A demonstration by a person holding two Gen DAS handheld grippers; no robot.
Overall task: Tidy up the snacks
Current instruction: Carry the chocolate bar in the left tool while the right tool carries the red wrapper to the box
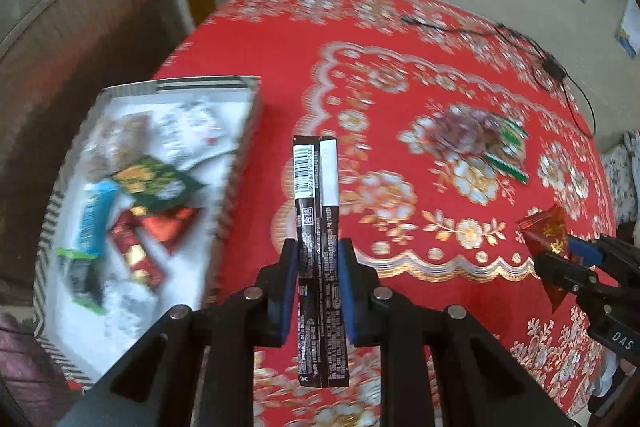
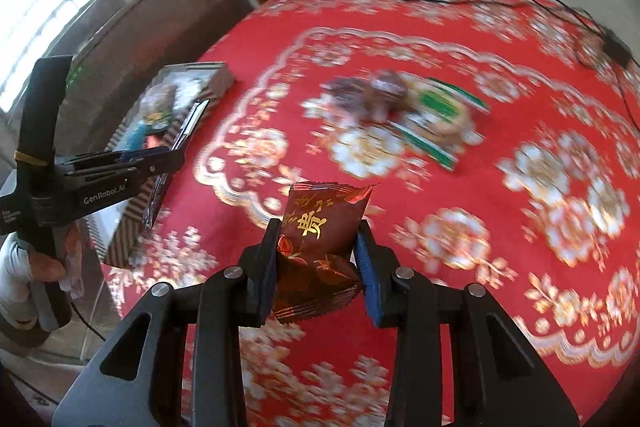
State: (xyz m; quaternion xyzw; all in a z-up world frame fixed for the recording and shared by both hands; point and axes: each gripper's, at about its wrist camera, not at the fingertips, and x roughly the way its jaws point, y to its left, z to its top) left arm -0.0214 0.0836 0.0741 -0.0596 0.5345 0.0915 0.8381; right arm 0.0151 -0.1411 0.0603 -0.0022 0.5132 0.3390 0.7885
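My left gripper [image 1: 318, 247] is shut on a long dark brown snack bar [image 1: 318, 211] with a barcode, held above the red tablecloth just right of the striped box [image 1: 240, 147]. The box holds several snack packets [image 1: 132, 211]. My right gripper [image 2: 316, 235] is shut on a dark red packet [image 2: 324, 239] with gold characters, held above the cloth. It also shows in the left wrist view [image 1: 560, 255] at the right with its packet [image 1: 544, 231]. The left gripper [image 2: 176, 155] with the bar [image 2: 184, 131] shows beside the box [image 2: 200, 79] in the right wrist view.
Loose snacks lie mid-table: brownish wrapped sweets [image 1: 464, 127] [image 2: 372, 91] and a green-and-white packet [image 1: 508, 155] [image 2: 436, 115]. A black cable [image 1: 540, 55] [image 2: 600, 35] runs along the far right of the round table [image 1: 400, 39]. A wooden wall and window stand left.
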